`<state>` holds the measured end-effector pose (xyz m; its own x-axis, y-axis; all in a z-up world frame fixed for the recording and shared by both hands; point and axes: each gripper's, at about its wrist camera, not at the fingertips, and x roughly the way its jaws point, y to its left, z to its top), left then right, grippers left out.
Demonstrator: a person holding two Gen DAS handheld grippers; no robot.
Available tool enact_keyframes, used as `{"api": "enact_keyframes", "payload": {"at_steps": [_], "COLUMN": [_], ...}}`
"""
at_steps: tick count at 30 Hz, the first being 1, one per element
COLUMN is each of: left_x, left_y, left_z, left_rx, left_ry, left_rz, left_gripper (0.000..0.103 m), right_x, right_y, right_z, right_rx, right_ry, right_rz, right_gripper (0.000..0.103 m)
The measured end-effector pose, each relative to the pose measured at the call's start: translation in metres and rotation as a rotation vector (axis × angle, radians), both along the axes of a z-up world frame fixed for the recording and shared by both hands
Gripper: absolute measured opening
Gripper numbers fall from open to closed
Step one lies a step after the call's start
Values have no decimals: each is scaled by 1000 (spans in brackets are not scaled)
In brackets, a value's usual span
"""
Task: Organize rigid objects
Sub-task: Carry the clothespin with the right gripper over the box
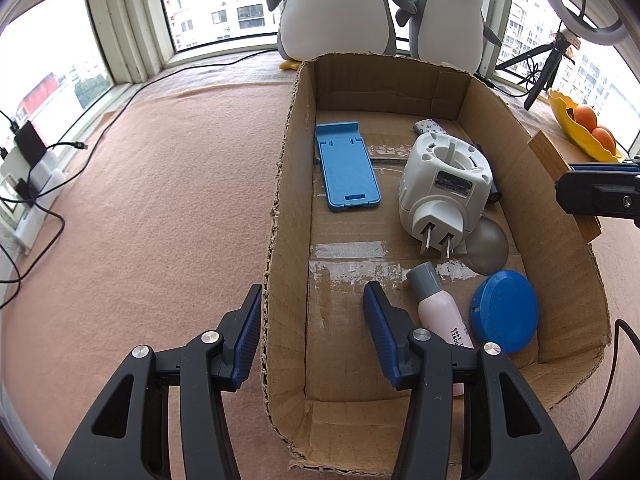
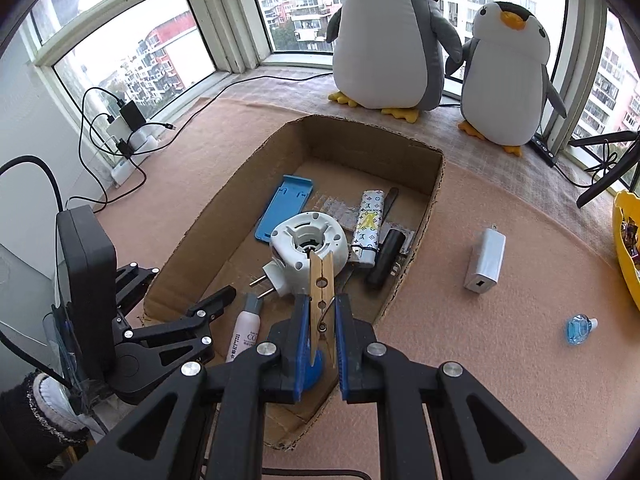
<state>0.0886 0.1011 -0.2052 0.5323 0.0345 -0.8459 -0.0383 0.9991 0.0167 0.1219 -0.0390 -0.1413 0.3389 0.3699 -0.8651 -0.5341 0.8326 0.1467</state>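
holding a wooden clothespin clamped in my right gripper above the cardboard box, long axis pointing away from me toward the white plug adapter. several things are boxed already; the charger and small blue bottle remain on the mat. my left gripper straddles the box's wall, jaws apart.

We see our left gripper astride the cardboard box's left wall, jaws apart, blue phone stand inside.
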Motion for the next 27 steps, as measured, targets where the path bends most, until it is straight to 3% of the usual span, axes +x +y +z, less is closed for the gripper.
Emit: {"api": "enact_keyframes", "payload": {"at_steps": [9, 27], "left_x": [0, 0], "left_y": [0, 1], "left_z": [0, 0], "left_rx": [0, -1], "left_ry": [0, 0], "left_rz": [0, 1], "left_gripper": [50, 50], "right_x": [-11, -11], "right_y": [23, 26], "right_z": [-12, -16], "right_rx": [-17, -22], "right_ry": [19, 23], "right_rz": [53, 63], "right_gripper": [11, 12]}}
